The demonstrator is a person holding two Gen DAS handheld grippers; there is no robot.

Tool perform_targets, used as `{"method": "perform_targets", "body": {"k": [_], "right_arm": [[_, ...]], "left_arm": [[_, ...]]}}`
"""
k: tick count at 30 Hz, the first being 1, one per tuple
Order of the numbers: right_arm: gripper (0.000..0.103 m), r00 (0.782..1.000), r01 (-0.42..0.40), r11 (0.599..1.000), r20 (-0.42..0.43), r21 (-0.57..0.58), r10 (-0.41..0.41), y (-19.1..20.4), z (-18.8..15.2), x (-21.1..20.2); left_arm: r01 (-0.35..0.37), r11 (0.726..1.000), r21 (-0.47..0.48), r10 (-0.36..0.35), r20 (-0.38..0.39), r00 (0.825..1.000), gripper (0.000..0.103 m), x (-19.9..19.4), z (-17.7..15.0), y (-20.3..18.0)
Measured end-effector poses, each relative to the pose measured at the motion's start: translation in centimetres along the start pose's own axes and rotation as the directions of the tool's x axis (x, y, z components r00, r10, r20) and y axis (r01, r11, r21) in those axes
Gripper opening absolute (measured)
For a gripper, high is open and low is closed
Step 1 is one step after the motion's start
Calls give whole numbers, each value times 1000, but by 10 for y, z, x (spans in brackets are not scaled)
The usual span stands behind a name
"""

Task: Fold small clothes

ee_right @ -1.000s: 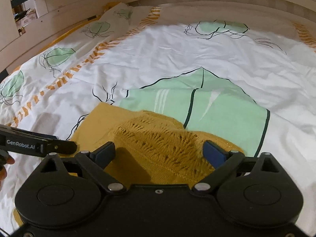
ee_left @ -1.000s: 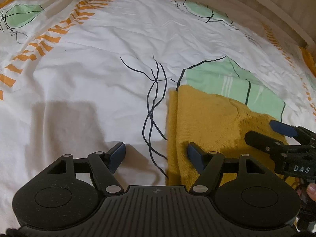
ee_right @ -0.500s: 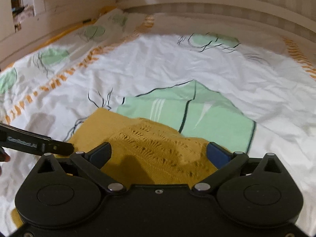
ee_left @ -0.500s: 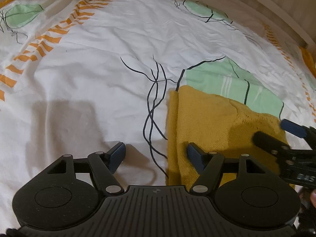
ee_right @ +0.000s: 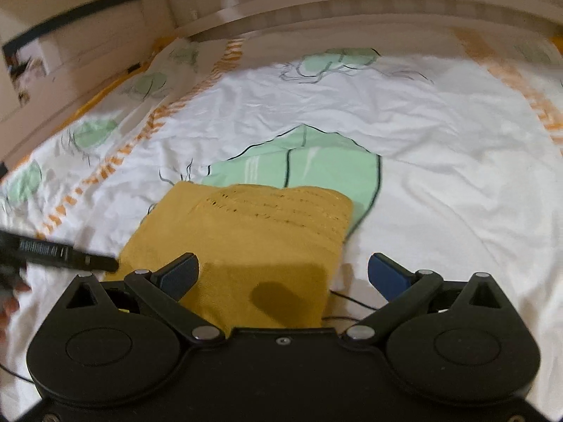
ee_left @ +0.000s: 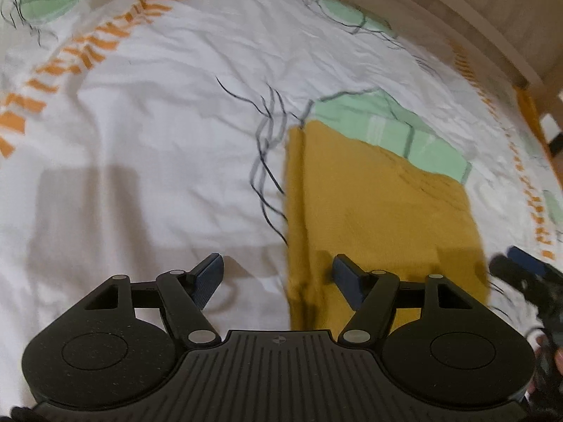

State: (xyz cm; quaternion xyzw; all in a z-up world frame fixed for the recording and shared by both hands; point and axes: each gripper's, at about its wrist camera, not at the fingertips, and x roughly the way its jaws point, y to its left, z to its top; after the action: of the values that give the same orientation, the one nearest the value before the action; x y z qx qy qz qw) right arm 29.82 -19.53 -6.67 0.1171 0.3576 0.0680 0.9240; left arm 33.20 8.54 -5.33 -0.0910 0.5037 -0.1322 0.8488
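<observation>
A mustard-yellow knit garment (ee_left: 380, 207) lies folded into a flat rectangle on the bed; it also shows in the right wrist view (ee_right: 260, 235). My left gripper (ee_left: 278, 274) is open and empty, straddling the garment's near left edge. My right gripper (ee_right: 281, 274) is open and empty, straddling the garment's near right edge. The right gripper shows at the right edge of the left wrist view (ee_left: 520, 267). The left gripper's finger (ee_right: 67, 255) shows at the left of the right wrist view.
The bed is covered by a white sheet (ee_left: 158, 133) with green leaf prints and orange dashes. A wooden bed frame (ee_right: 352, 3) runs along the far side, also in the left wrist view (ee_left: 492, 24). Furniture (ee_right: 70, 35) stands at the far left.
Both grippers have drawn back and up from the garment. The right gripper has shifted right, off the knit part. The garment now lies flat and squared.
</observation>
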Motion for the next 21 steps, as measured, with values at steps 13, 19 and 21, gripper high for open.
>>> {"method": "perform_targets", "body": {"k": [13,19,21], "right_arm": [[103,993,-90,957,-43,275,106,-42,-10,5],[103,985,-135,939,-55,317,161,-50,-13,14],[103,983,-147,931,-55,333,175,-53,-14,17]], "left_arm": [[69,998,-13,-70,-93,993,67,-5,-36,7],[143,988,-59,-149,-111,983,68,-3,-35,5],[165,985,-58,-171,-126,977,68,0,-37,3]]}}
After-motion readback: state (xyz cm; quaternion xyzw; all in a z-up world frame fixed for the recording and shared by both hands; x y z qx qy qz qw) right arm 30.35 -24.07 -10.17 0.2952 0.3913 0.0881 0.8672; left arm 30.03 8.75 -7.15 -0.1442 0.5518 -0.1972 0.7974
